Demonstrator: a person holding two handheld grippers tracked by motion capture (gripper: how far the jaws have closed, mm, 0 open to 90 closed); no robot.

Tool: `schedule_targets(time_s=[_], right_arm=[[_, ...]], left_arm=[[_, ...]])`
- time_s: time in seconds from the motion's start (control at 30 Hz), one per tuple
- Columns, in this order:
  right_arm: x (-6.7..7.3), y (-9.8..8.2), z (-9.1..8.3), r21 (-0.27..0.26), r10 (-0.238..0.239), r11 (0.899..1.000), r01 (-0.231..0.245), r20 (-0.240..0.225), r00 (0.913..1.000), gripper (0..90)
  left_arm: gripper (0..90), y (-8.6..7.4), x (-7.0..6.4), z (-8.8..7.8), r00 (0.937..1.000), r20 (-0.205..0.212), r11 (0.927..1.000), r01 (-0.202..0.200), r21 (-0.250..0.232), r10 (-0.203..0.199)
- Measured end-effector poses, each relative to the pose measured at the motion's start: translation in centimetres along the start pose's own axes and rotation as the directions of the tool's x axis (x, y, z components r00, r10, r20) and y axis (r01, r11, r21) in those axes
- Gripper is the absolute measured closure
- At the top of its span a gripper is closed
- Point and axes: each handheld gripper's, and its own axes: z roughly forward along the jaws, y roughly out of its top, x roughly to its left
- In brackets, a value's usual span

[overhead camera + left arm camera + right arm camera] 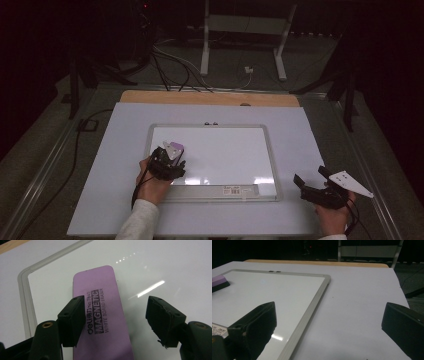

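A purple whiteboard eraser (100, 315) printed "MAGNETIC WHITE BOARD ERASER" lies flat on the whiteboard (23, 290) near its left edge. My left gripper (115, 302) hangs over it with jaws apart. One jaw sits at the eraser's left edge and the other stands clear of its right edge over bare board. In the high view the left gripper (167, 160) covers most of the eraser (174, 148). My right gripper (310, 175) rests open to the right of the whiteboard (215, 126) with nothing between its jaws. The right gripper view shows those wide jaws (329, 312) and the eraser (218, 281) far left.
The whiteboard lies on a pale sheet (110, 175) that covers the table, with a wooden edge (210, 98) showing at the back. A barcode label (231, 190) sits on the board's near frame. Beyond the table are cables and a white stand (205, 45) on a dark floor.
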Motion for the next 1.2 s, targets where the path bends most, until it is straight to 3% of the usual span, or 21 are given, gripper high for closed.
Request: schedule_targets(time_s=[0.4, 0.83, 1.2], right_arm=[[0.0, 0.0, 0.0, -0.001, -0.002, 1.0, 0.002, -0.001, 1.0, 0.1], [0.0, 0.0, 0.0, -0.001, -0.001, 1.0, 0.001, -0.001, 1.0, 0.1], [0.0, 0.0, 0.0, 0.0, 0.0, 1.0, 0.0, 0.0, 1.0, 0.1]], left_arm=[[34.4, -0.2, 1.3, 0.1, 0.999, -0.039, 0.9996, 0.023, 0.015, -0.022], [55.6, -0.3, 2.4, -0.5, 0.9934, -0.074, 0.9961, 0.088, -0.001, -0.088], [60.9, -1.1, 3.0, -1.8, 0.9902, -0.044, 0.9911, 0.133, 0.009, -0.133]])
